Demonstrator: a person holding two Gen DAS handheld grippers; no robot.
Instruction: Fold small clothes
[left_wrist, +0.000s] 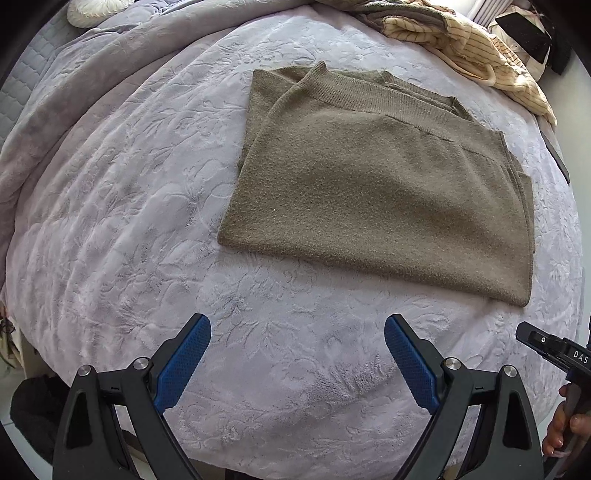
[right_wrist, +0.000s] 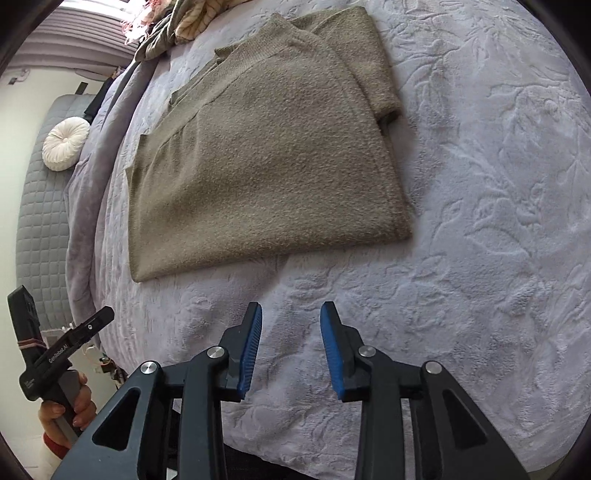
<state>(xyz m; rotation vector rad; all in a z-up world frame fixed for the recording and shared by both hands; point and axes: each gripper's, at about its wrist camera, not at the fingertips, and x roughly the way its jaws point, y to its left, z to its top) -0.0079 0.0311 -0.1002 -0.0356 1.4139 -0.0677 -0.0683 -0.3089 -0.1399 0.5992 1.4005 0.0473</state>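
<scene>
An olive-brown knit sweater (left_wrist: 376, 184) lies folded into a flat rectangle on a lilac embossed blanket (left_wrist: 147, 221). It also shows in the right wrist view (right_wrist: 266, 158), with a sleeve folded along its right side. My left gripper (left_wrist: 297, 328) is open wide and empty, held above the blanket short of the sweater's near edge. My right gripper (right_wrist: 291, 314) is open, narrower, and empty, also short of the near edge. Each gripper shows at the edge of the other's view, hand-held: the right one (left_wrist: 554, 350) and the left one (right_wrist: 62, 354).
A pile of cream striped and grey clothes (left_wrist: 461, 40) lies at the far end of the bed. A round white cushion (right_wrist: 65, 144) rests on a grey quilted mattress (right_wrist: 40, 229) beside the blanket. The bed's near edge runs under both grippers.
</scene>
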